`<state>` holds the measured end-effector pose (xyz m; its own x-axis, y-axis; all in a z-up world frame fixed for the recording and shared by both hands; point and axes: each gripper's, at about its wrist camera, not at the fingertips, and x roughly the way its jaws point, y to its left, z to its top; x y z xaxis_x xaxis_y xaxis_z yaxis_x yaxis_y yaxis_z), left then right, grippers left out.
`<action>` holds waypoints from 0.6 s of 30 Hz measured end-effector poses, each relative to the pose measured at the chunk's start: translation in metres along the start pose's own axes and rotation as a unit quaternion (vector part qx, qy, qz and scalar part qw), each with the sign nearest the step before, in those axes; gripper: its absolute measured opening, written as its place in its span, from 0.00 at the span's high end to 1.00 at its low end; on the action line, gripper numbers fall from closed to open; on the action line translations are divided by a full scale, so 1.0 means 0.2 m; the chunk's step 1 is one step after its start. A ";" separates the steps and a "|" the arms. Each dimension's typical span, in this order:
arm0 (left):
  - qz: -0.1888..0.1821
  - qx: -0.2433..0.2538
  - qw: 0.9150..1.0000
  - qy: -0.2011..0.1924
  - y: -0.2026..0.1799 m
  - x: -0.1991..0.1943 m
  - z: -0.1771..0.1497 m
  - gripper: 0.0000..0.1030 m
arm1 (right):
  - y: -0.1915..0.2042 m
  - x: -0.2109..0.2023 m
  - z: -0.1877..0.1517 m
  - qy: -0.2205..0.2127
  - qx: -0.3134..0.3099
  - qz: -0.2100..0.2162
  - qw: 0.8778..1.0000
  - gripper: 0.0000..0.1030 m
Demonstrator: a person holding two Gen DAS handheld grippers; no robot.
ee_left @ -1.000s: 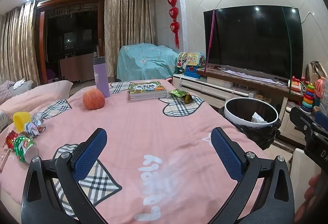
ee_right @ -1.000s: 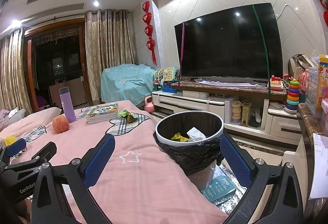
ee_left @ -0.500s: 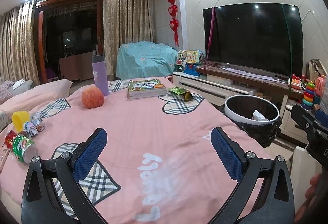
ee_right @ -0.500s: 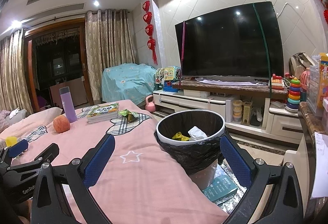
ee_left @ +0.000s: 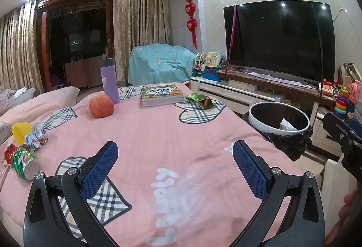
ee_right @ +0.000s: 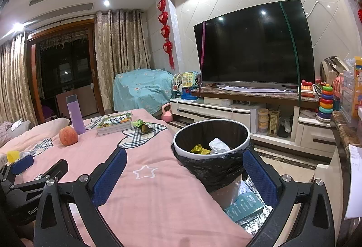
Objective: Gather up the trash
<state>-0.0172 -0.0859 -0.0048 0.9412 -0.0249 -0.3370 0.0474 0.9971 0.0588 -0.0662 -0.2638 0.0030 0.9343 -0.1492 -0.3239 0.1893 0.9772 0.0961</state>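
Note:
A round trash bin (ee_right: 211, 134) with a black liner stands at the right side of the pink-covered table (ee_left: 172, 134); it also shows in the left wrist view (ee_left: 279, 118). It holds a yellow wrapper (ee_right: 199, 148) and white paper (ee_right: 218, 145). A green and gold wrapper (ee_left: 200, 98) lies by the book. Crumpled wrappers (ee_left: 34, 140), a yellow cup (ee_left: 20, 135) and a crushed can (ee_left: 23, 163) lie at the table's left. My left gripper (ee_left: 174, 161) is open and empty over the table. My right gripper (ee_right: 184, 171) is open and empty, just before the bin.
An apple (ee_left: 100, 105), a purple bottle (ee_left: 109, 80) and a book (ee_left: 160, 94) sit at the table's far side. A TV (ee_right: 253, 48) on a low cabinet (ee_right: 226, 109) with toys is behind the bin. A teal box (ee_right: 244, 206) lies on the floor.
Both views shifted only slightly; the left gripper edged a little forward. Both grippers stay open and empty.

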 end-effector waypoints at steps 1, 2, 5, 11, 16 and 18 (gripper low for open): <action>0.000 0.000 1.000 0.000 0.00 0.00 0.00 0.00 | 0.00 0.00 0.00 0.000 0.000 0.000 1.000 0.00; 0.000 0.001 1.000 0.000 0.00 0.00 0.00 0.00 | 0.00 0.00 0.00 0.000 0.000 0.000 1.000 0.00; 0.000 0.001 1.000 0.000 0.00 0.00 0.00 0.00 | 0.00 0.00 0.00 0.000 0.001 0.000 1.000 0.00; -0.001 0.002 1.000 0.002 -0.01 0.01 0.00 0.00 | 0.00 0.00 0.00 0.001 0.002 0.001 1.000 0.00; -0.001 0.001 1.000 0.002 -0.01 0.01 0.00 0.00 | 0.01 0.00 0.00 0.002 0.003 0.002 1.000 0.00; -0.001 0.001 1.000 0.002 -0.01 0.01 0.00 0.00 | 0.00 0.00 0.00 0.002 0.004 0.002 1.000 0.00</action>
<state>-0.0156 -0.0877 -0.0054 0.9400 -0.0265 -0.3402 0.0497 0.9970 0.0597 -0.0662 -0.2628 0.0027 0.9336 -0.1449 -0.3279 0.1881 0.9766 0.1040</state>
